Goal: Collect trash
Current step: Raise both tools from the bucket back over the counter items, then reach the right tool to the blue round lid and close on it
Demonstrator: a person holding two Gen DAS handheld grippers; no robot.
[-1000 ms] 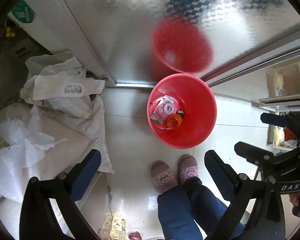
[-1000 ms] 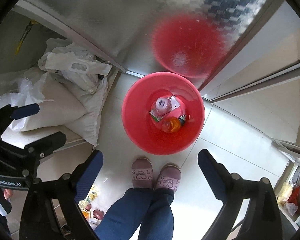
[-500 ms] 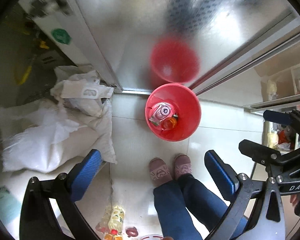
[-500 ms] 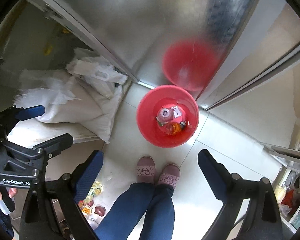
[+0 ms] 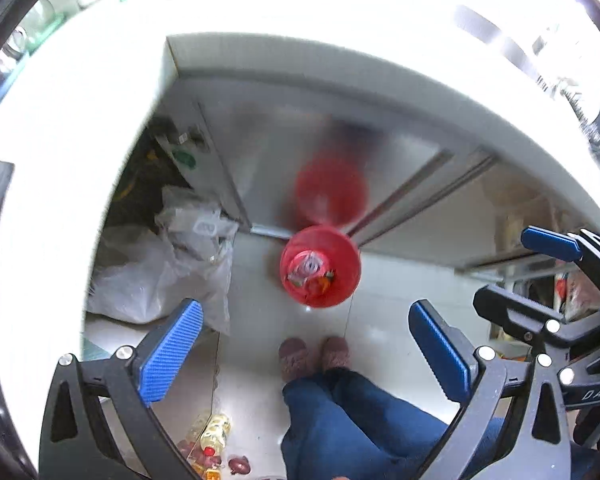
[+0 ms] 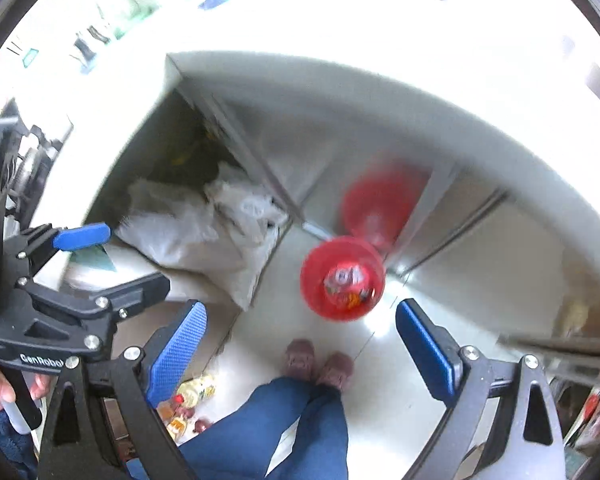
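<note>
A red bin (image 5: 342, 280) stands on the floor far below, against a steel cabinet front. It also shows in the right wrist view (image 6: 314, 280). Wrappers and packets (image 5: 310, 270) lie in its bottom. My left gripper (image 5: 306, 348) is open and empty, high above the floor. My right gripper (image 6: 302, 344) is open and empty, level with it. Each gripper shows at the edge of the other's view. A bright white counter edge (image 5: 340, 56) now arcs across the top of both views.
White bags (image 5: 160, 276) are piled on the floor left of the bin. The person's slippers (image 5: 312, 354) and jeans are below the grippers. Bottles and small items (image 5: 212, 440) lie on the floor at the lower left. Shelving (image 5: 540, 256) stands at the right.
Both grippers have risen well away from the bin, which now looks much smaller. The white counter edge has come into view. Both stay open and empty.
</note>
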